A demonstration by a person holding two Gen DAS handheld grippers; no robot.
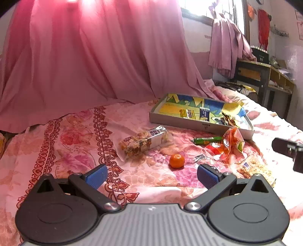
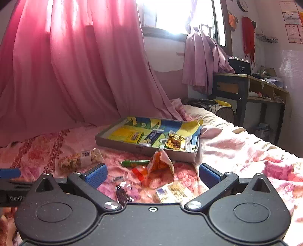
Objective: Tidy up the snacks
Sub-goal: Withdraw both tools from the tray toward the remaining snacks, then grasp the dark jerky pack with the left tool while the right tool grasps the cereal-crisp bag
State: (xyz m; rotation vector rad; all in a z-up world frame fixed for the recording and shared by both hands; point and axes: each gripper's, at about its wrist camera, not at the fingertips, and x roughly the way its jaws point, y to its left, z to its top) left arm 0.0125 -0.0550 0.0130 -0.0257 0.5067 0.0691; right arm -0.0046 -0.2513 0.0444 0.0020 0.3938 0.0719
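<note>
Covering the bed (image 1: 75, 132), a pink floral sheet is strewn with snacks near a shallow tray (image 1: 200, 125); a nut-bar packet (image 1: 144, 141), orange wrapper (image 1: 230, 143), green stick (image 1: 207, 140) and mandarin (image 1: 176, 160) lie loose, while both left gripper (image 1: 151, 176) and right gripper (image 2: 152, 175) are held with jaws released, empty

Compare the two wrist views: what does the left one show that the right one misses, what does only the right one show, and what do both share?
Only the left view shows the orange on the bedsheet, ahead of the open left claw. Only the right view shows the dark wrapper just ahead of the open right claw, plus the wall clock. Both show the tray with packets inside, the green stick, the orange bag, the nut pack and the pink curtain.
</note>
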